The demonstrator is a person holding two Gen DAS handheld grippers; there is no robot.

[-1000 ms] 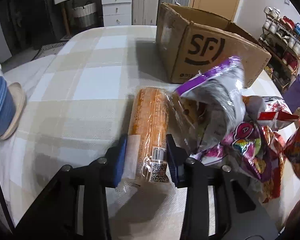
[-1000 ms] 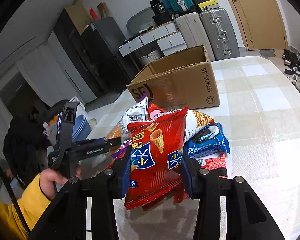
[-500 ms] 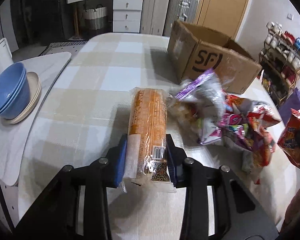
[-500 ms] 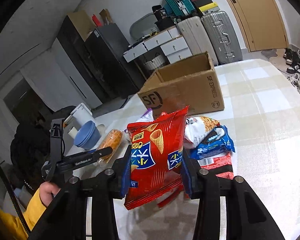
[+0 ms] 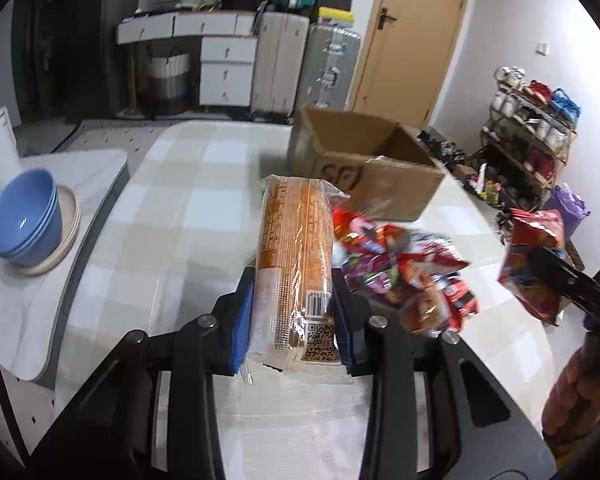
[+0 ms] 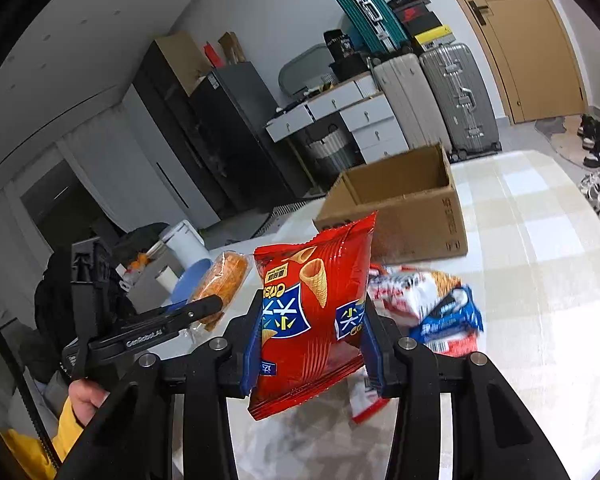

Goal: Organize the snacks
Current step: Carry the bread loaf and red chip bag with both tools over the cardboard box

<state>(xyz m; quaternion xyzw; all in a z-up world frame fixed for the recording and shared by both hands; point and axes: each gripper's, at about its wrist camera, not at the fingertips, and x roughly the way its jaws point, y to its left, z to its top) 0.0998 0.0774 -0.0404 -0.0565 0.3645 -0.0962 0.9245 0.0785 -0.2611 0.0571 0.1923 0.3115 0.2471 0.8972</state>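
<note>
Left gripper [image 5: 294, 316] is pinching an orange packet [image 5: 296, 256]; right gripper [image 6: 310, 344] is clamping a red chip bag [image 6: 312, 312]. Cardboard box [image 6: 412, 216] sitting at one o'clock, snack pile [image 5: 404, 276] below it.

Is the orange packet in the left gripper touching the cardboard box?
Apart. The right wrist view shows the orange packet, clamped in the left gripper, well to the left of the cardboard box, with open space between them.

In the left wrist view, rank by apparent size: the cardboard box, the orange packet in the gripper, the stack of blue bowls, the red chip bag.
1. orange packet and cardboard box: look alike; the packet is far nearer the camera, so unranked.
2. blue bowls
3. red chip bag, partly hidden by the other gripper.
</note>
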